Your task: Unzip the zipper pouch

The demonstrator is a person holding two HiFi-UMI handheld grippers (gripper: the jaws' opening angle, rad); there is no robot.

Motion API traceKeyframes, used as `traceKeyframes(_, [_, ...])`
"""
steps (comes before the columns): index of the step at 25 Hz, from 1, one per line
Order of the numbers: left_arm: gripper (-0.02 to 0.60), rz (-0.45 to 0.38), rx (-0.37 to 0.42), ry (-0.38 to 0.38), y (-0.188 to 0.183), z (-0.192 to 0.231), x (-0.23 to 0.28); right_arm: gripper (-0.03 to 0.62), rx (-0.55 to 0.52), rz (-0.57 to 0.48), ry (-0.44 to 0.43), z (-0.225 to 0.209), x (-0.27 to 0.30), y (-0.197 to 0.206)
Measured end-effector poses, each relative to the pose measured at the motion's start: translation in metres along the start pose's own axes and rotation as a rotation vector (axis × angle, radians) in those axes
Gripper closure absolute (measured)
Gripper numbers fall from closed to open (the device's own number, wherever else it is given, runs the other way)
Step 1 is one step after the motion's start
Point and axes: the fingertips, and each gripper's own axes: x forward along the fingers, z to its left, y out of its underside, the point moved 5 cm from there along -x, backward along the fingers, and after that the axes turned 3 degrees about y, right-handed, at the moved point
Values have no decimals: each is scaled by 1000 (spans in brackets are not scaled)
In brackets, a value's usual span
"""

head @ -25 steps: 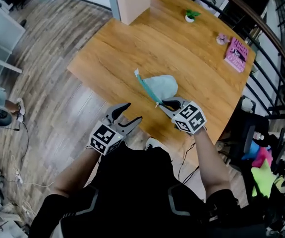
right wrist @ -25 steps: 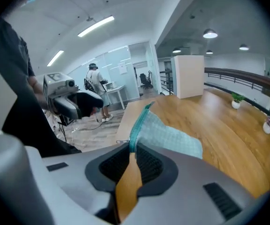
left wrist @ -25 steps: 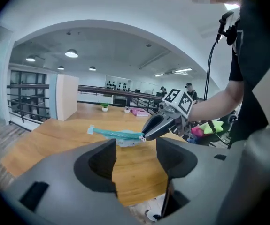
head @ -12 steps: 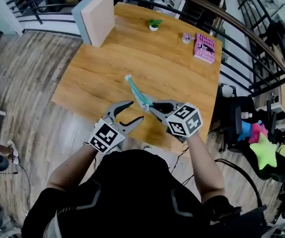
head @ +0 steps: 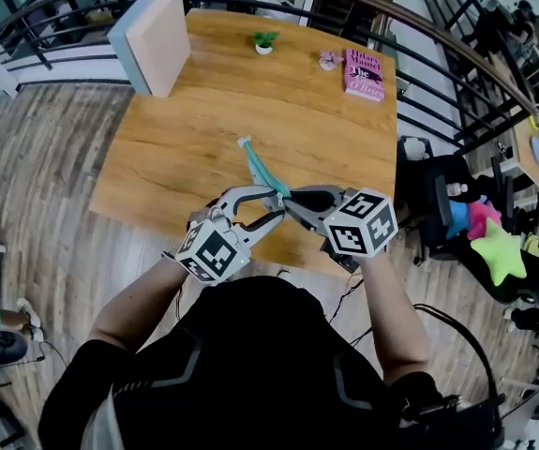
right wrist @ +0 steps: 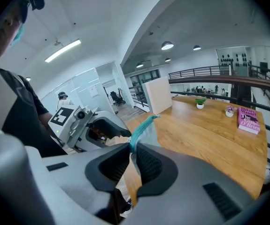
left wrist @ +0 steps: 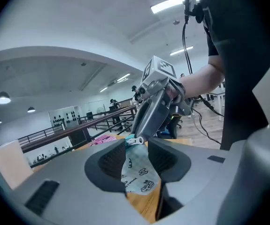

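The pale blue printed zipper pouch (head: pixel 258 167) with a teal zipper edge hangs above the wooden table (head: pixel 203 129), slanting away from me. My right gripper (head: pixel 292 199) is shut on its near end; in the right gripper view the teal edge (right wrist: pixel 142 125) rises from between the pads. My left gripper (head: pixel 276 206) faces it from the left, its jaws closing around the same end. In the left gripper view the pouch (left wrist: pixel 137 170) and its silver zipper pull (left wrist: pixel 135 140) lie between the pads, with the right gripper (left wrist: pixel 149 116) just behind.
A pale block (head: pixel 152 40) stands at the table's far left. A small potted plant (head: pixel 264 42), a little pink thing (head: pixel 330 60) and a pink book (head: pixel 363 73) sit along the far edge. A railing runs behind, and a chair with bright toys (head: pixel 494 251) is at the right.
The right gripper has lifted the pouch off the table. The left gripper has moved right up to the pouch's near end, and its jaws have narrowed around it.
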Motion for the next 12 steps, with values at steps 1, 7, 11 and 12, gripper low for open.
traceKeyframes(1, [417, -3, 20, 7, -2, 0, 1, 540, 17, -2, 0, -1, -3, 1])
traceKeyframes(7, [428, 7, 168, 12, -11, -9, 11, 540, 73, -14, 14, -4, -17, 8])
traceKeyframes(11, [477, -6, 161, 28, -16, -10, 12, 540, 64, -6, 21, -4, -22, 9])
traceKeyframes(12, [496, -14, 137, 31, -17, -9, 12, 540, 55, -5, 28, -4, -23, 8])
